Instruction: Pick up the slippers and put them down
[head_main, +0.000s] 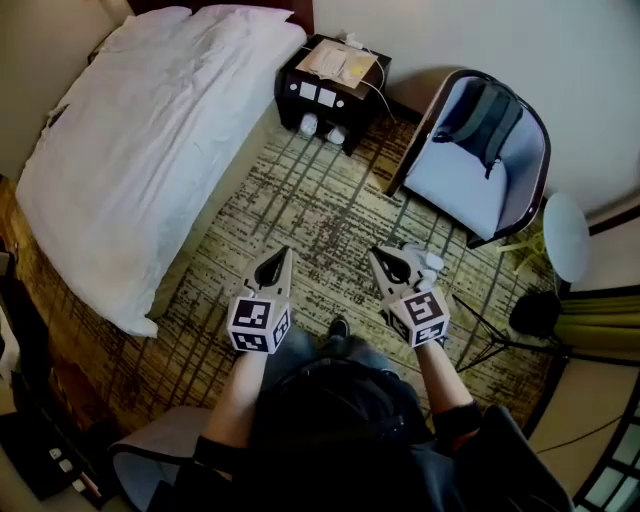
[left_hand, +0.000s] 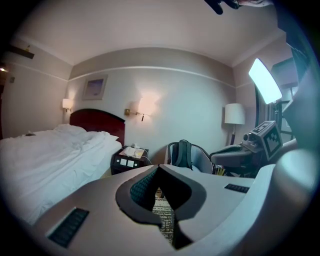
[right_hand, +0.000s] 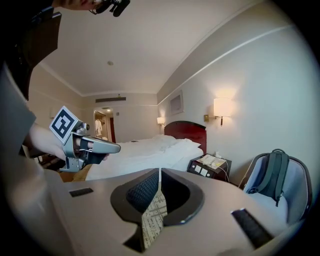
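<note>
The left gripper (head_main: 284, 254) and right gripper (head_main: 378, 256) have their jaws together and hold nothing. What look like white slippers (head_main: 308, 124) lie by the nightstand (head_main: 292, 95). They are likely soft and light, so pinch an edge.

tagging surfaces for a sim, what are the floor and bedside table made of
Floor: likely low-pile carpet, matte, woven beige-and-dark line pattern. Bedside table: dark wood or laminate, can't tell which; smooth, flat dark panels.
</note>
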